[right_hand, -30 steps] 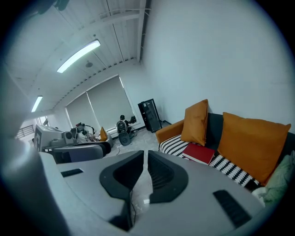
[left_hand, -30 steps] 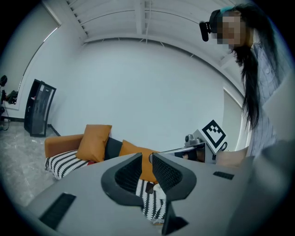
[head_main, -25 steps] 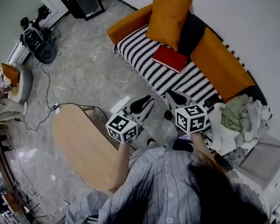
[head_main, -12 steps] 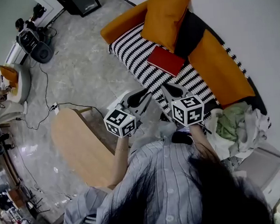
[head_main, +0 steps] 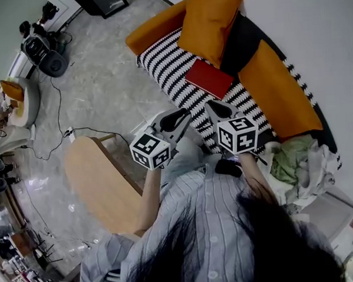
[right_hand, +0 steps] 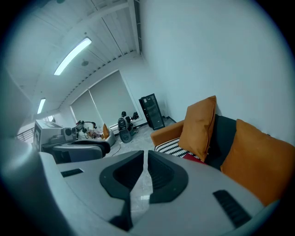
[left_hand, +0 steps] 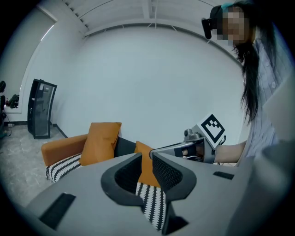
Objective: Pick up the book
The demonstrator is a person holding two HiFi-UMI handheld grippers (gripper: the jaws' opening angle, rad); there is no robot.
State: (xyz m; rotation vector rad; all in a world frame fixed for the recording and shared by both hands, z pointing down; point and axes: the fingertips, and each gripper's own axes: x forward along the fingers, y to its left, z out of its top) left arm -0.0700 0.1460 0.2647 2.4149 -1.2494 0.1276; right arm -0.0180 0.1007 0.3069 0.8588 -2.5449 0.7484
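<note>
A red book (head_main: pixel 209 78) lies flat on the black-and-white striped seat of an orange sofa (head_main: pixel 160 63), just below a big orange cushion (head_main: pixel 210 21). A sliver of the book (right_hand: pixel 192 157) shows in the right gripper view. My left gripper (head_main: pixel 183 114) is shut and empty, held in the air over the sofa's front edge. My right gripper (head_main: pixel 213 108) is shut and empty too, a short way below the book and not touching it. In the left gripper view the right gripper (left_hand: pixel 156 149) appears beside the left one's jaws.
A light wooden table (head_main: pixel 101 185) stands at my left. Crumpled clothes (head_main: pixel 295 158) lie at the sofa's right end. Cables (head_main: pixel 57 108) run over the marble floor toward camera gear (head_main: pixel 39 49) at the upper left. A dark cabinet (head_main: pixel 105 2) stands at the back.
Both grippers have moved up the picture toward the sofa, side by side, and now reach over its front edge. The book has not moved.
</note>
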